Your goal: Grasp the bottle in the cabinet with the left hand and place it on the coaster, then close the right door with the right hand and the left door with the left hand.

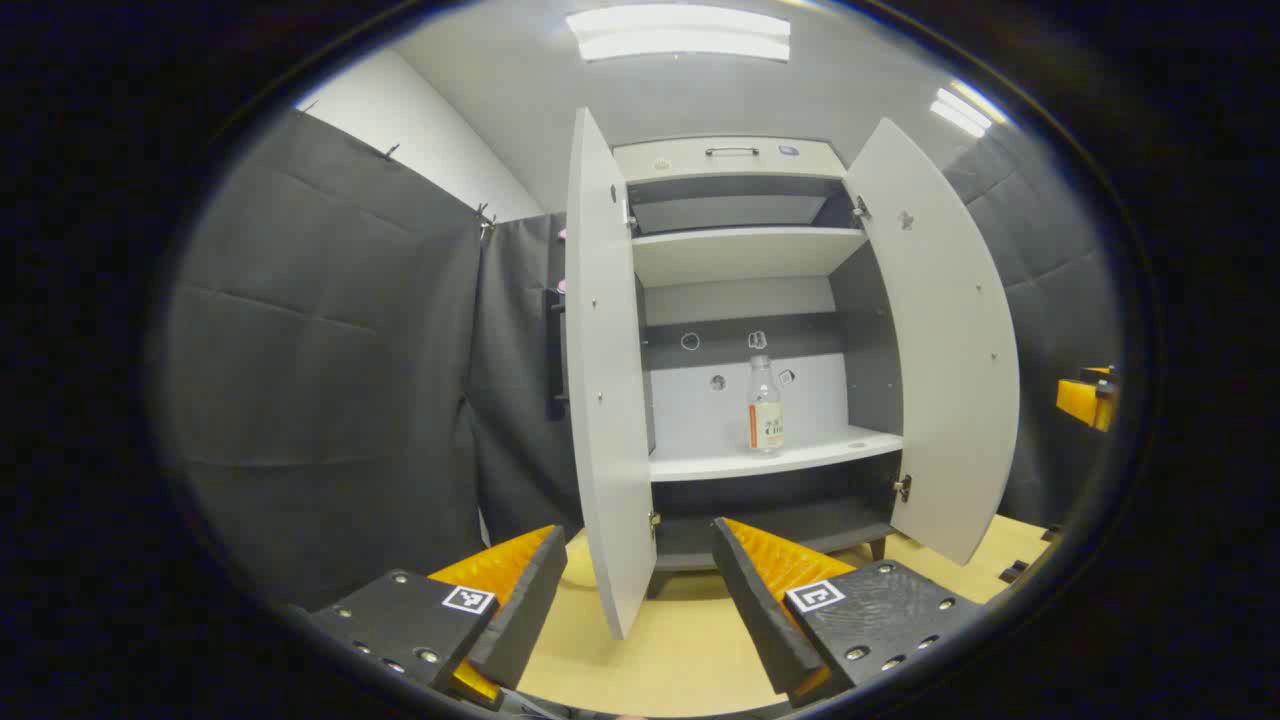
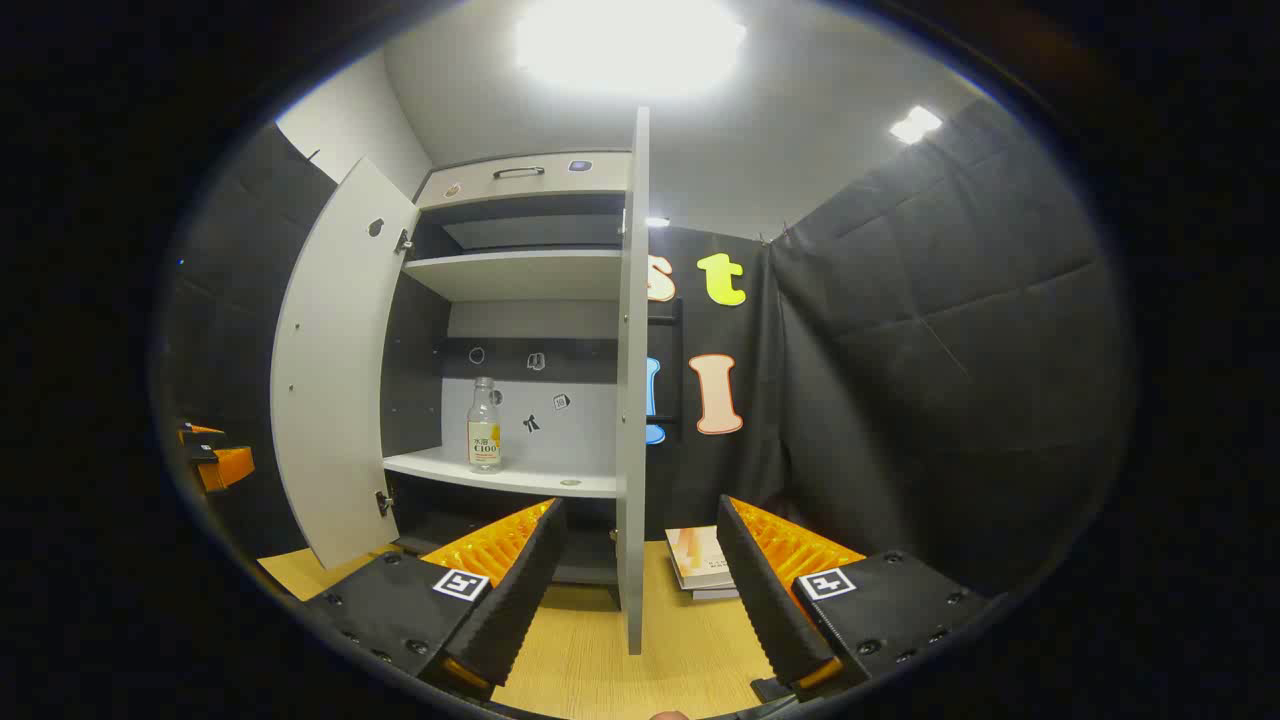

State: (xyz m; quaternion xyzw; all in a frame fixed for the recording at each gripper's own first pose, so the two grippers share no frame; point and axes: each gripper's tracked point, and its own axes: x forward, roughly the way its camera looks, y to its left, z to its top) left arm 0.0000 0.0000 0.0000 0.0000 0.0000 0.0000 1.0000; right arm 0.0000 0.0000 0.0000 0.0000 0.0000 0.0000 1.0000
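Note:
A clear bottle with a pale label stands upright on the cabinet's lower white shelf; it also appears in the right gripper view. Both cabinet doors hang wide open: the left door and the right door. My left gripper is open and empty, low over the table in front of the cabinet, with the left door's edge between its fingers' line of sight. My right gripper is open and empty too, facing the right door's edge.
The wooden table carries the cabinet. A flat pale stack, like a book, lies on it right of the right door. The right gripper shows at the right edge, the left gripper at the left edge. Black cloth walls surround the booth.

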